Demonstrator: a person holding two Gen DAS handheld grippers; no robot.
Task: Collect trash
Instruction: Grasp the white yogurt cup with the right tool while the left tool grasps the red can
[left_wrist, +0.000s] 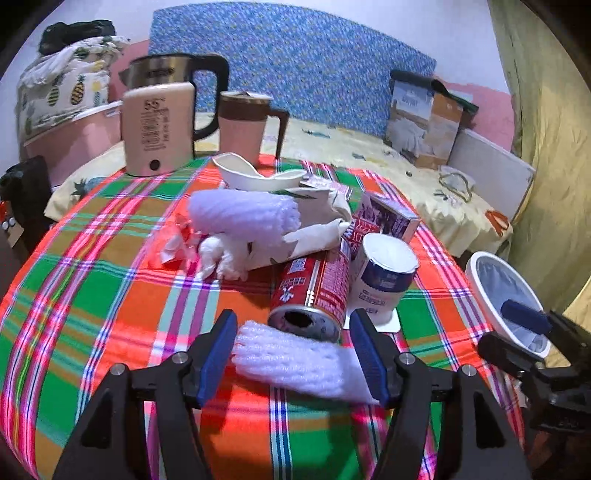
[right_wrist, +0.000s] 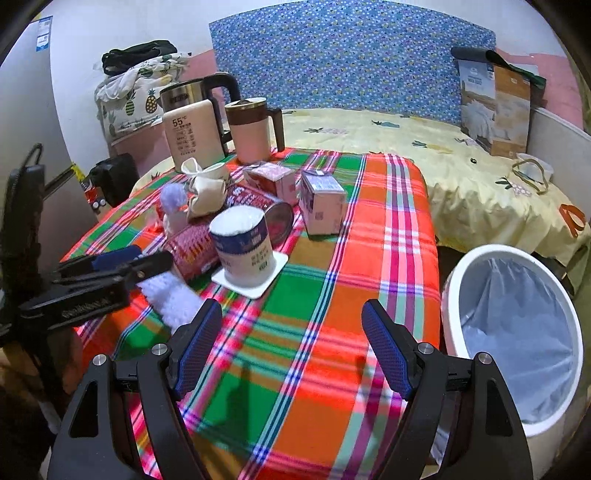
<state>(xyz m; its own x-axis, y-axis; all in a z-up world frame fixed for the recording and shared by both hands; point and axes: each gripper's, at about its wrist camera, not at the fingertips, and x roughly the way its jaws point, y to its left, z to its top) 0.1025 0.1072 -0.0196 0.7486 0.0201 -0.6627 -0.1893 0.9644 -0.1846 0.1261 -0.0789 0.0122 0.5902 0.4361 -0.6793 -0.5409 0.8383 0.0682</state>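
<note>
Left gripper (left_wrist: 293, 356): jaws spread wide, straddling white foam net (left_wrist: 295, 363) lying on plaid tablecloth (left_wrist: 110, 295); right pad looks to touch it, not pinched. Red can (left_wrist: 314, 291) on its side just behind. Right gripper (right_wrist: 291, 350): jaws spread, holding nothing, over cloth. Lined trash bin (right_wrist: 517, 332) beside table, right.

Counted on the plaid worktop (right_wrist: 388, 236), places given from the red can (left_wrist: 314, 291): one red can lying on its side; one white yogurt cup (left_wrist: 384, 280) upside down just beside it; two white foam nets, one (left_wrist: 295, 362) in front of the can, one (left_wrist: 240, 214) behind; two small cartons (right_wrist: 321, 206) (right_wrist: 273, 177) beyond; one kettle (left_wrist: 159, 125) and one pink mug (left_wrist: 243, 125) farther behind. Off the worktop: one lined white bin (right_wrist: 517, 332).
</note>
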